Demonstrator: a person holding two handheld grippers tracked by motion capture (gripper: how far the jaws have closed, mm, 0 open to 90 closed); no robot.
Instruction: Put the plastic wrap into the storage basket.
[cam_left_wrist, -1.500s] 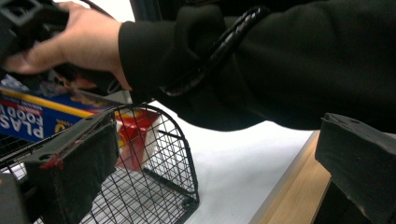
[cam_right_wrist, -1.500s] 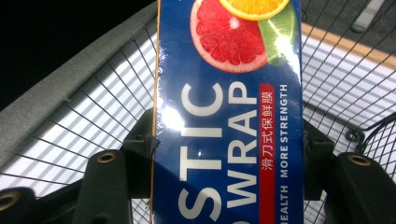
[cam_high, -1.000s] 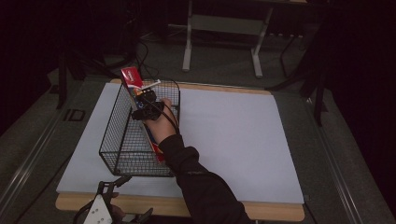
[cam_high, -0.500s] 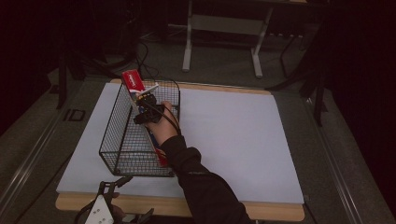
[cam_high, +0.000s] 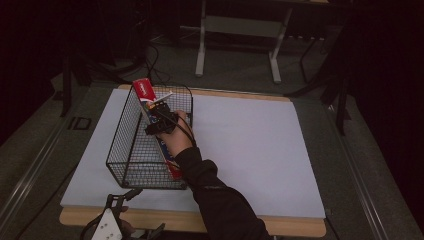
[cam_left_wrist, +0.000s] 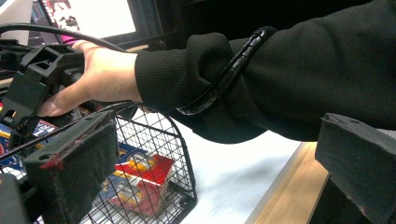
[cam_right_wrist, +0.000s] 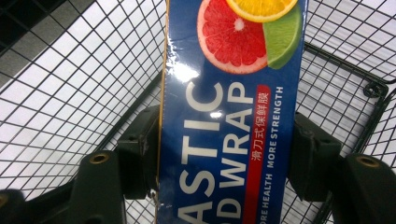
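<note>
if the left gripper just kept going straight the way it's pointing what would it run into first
Most likely the wire basket: its near end stands right ahead of the left gripper, with the plastic wrap box inside behind the mesh. The person's sleeve crosses higher up, probably above that line, though depth is unclear.

The plastic wrap box (cam_right_wrist: 229, 116) is blue with white letters, a red strip and pictures of grapefruit, orange and lime. The wire basket (cam_high: 131, 150) is black. The table (cam_high: 250, 145) is white with a wooden edge.
</note>
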